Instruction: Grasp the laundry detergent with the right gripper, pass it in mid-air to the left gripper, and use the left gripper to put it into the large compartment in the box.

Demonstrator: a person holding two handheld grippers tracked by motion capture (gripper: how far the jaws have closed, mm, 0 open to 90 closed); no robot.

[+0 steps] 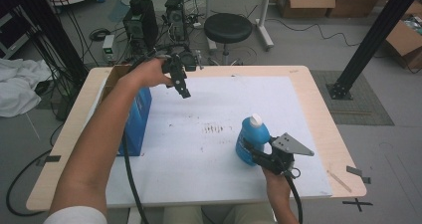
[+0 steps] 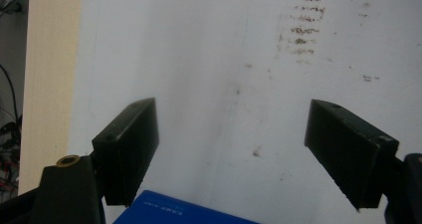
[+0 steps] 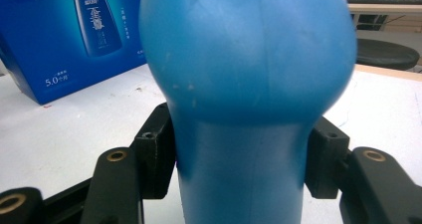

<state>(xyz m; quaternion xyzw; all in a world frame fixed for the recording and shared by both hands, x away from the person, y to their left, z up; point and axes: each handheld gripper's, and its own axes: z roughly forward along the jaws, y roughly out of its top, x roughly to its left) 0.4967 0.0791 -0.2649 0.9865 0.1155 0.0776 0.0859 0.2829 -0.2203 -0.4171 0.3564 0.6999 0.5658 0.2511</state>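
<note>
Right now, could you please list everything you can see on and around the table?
bottle: one, blue with a white cap, upright at the table's right front, clamped in the right gripper.
box: one, blue, open, at the table's left edge.
mat: one, white with brown stains, covering the table.
table: one, light wood.
stool: one, black, on the floor beyond the table.
cardboard boxes: several, brown, far right floor.
left gripper: black, open, over the mat.
right gripper: black, shut on the bottle's narrow waist.
</note>
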